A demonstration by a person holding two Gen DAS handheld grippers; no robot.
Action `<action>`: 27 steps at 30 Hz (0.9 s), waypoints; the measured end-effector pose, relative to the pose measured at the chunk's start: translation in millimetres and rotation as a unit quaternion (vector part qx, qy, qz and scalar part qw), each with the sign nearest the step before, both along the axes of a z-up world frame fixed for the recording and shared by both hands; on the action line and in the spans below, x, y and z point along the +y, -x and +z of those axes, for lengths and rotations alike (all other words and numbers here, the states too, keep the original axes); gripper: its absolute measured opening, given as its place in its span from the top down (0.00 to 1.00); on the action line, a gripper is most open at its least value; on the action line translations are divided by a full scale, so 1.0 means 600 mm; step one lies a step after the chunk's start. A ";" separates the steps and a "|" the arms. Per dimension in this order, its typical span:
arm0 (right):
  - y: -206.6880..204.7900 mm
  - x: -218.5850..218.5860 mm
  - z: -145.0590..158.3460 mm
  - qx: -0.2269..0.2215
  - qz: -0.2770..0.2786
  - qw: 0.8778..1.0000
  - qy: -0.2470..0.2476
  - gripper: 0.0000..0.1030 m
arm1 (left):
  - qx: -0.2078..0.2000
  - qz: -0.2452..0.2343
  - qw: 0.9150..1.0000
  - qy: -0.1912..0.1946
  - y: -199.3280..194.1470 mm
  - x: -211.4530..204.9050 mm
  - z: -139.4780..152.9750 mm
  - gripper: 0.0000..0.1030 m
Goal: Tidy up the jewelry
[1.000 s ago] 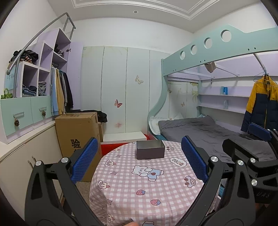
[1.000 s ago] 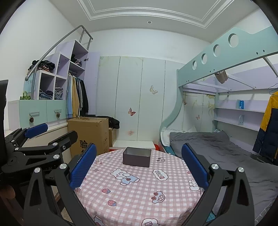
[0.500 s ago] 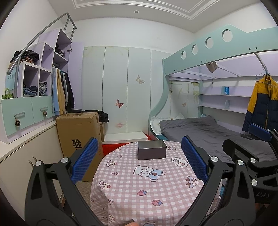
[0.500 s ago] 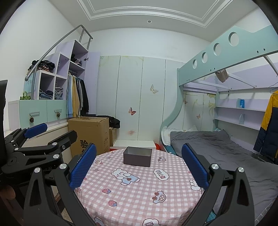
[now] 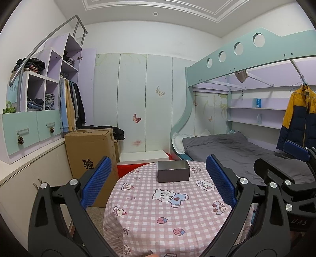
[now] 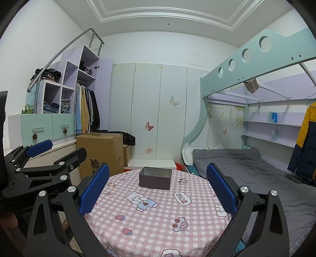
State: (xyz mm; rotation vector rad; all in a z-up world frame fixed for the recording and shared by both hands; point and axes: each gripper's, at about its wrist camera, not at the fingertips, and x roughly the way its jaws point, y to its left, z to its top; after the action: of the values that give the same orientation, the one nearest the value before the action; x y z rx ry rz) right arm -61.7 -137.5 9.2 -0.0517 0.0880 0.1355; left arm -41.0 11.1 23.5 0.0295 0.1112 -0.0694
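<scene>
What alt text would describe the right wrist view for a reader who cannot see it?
The right gripper, jaws wide open, faces a round table with a pink checked cloth and a lidless grey box at its far side. Behind are a bunk bed and a cardboard carton.

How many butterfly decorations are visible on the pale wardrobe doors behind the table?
2. One pale butterfly sits higher, on the door nearer the bed. One pink butterfly sits lower and further left. More appear on the wall inside the bunk; the cardboard box may hide others.

Lighting: even, soft, from my room's recessed ceiling lamp (image 5: 155, 13); shadows faint. Both views sharp, no glare. Fisheye bends edges; corners black out.
</scene>
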 end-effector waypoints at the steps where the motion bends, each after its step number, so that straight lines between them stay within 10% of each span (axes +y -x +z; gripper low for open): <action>1: -0.002 0.000 0.000 0.000 0.000 1.000 0.000 0.08 | -0.001 0.000 1.000 0.000 0.000 0.000 0.000 0.08; 27: -0.011 -0.007 -0.009 0.012 -0.005 1.000 -0.005 0.08 | -0.004 0.007 1.000 -0.013 -0.002 -0.010 -0.004 0.08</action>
State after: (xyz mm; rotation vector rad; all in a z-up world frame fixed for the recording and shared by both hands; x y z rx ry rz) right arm -54.9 -142.0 4.0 -0.0390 0.1109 0.1264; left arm -39.8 5.3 20.9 0.0558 0.1036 -0.0532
